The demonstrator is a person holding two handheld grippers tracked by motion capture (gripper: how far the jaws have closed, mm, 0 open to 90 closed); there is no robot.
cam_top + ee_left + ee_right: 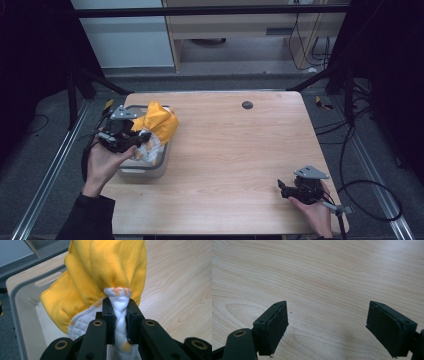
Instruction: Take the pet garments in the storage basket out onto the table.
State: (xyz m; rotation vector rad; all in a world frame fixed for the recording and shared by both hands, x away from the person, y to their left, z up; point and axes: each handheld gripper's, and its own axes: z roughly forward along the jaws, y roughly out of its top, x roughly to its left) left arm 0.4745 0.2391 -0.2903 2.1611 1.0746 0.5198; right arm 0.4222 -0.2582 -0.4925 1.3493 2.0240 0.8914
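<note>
My left gripper [119, 315] is clamped on a bunched fold of the cloth [105, 272], jaws pinching the white quilted lining right where it gathers into a twist. Cloth is soft: yellow fleece-like outer face, white quilted inner face with orange marks, stitched edge. It hangs from the jaws over the near right corner of the bin [18, 315], partly above the bin, partly above the counter [180, 290]. Bin is a pale grey rectangular plastic tub with rounded corners and a slot handle in the rim; in the high view it sits at the counter's left edge [145, 170] with the cloth [157, 125] humped over it.

My right gripper [327, 322] has its jaws wide apart, nothing between them, flat black pads just above bare wood. In the high view it rests near the counter's right front corner [300, 190], well apart from the bin.

Counter: light wood grain, smooth, small dark round spot [247, 105] near the far edge. Around it, dark frame struts, grey floor, loose cables at right.
</note>
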